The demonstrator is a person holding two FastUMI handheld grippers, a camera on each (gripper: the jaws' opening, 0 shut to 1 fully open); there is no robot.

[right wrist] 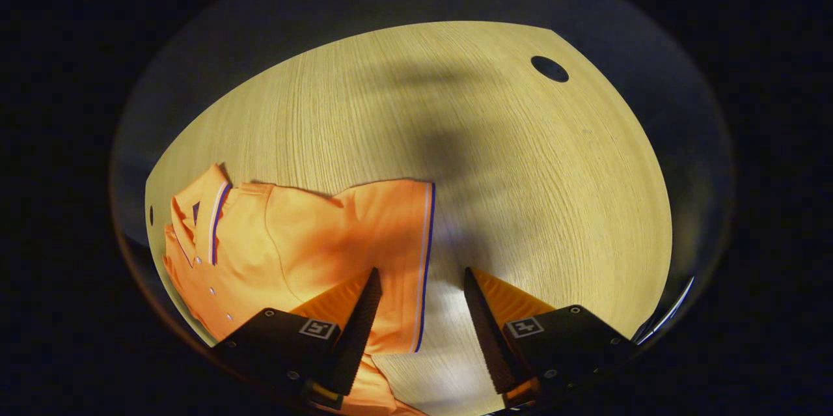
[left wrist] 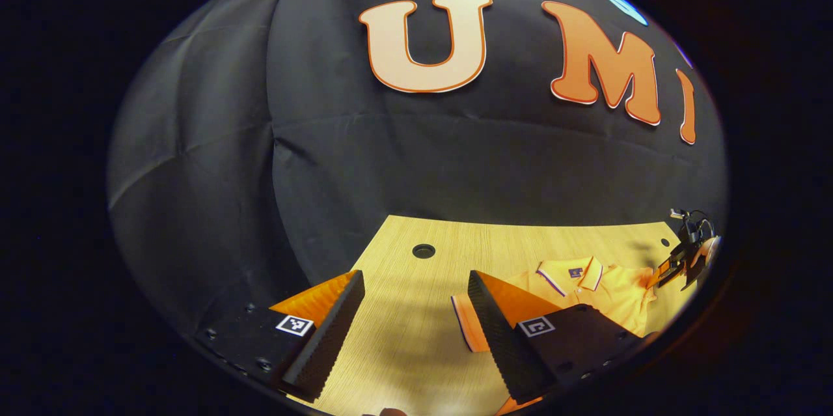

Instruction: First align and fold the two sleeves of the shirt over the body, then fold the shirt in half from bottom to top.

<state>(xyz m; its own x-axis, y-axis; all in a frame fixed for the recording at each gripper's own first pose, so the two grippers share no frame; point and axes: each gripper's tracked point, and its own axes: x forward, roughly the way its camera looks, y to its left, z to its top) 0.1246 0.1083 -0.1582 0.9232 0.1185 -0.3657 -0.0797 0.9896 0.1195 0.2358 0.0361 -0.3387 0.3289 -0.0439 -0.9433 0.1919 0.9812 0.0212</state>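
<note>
An orange polo shirt [right wrist: 293, 240] lies flat on the wooden table [right wrist: 520, 175], with its collar [right wrist: 208, 221] to the left in the right gripper view. One short sleeve [right wrist: 377, 221] spreads out sideways and ends in a striped cuff [right wrist: 426, 253]. My right gripper [right wrist: 422, 279] hovers open just over that cuff edge, one finger above the sleeve and the other above bare wood. In the left gripper view the shirt [left wrist: 618, 295] lies to the right, its other sleeve cuff [left wrist: 463, 325] beside my open left gripper [left wrist: 416, 286]. The right gripper [left wrist: 686, 256] shows at the shirt's far side.
A round cable hole [left wrist: 423, 250] sits in the table near the back edge, and another hole [right wrist: 548, 69] shows far from the shirt in the right gripper view. The black cloth wall [left wrist: 455, 162] rises directly behind the table.
</note>
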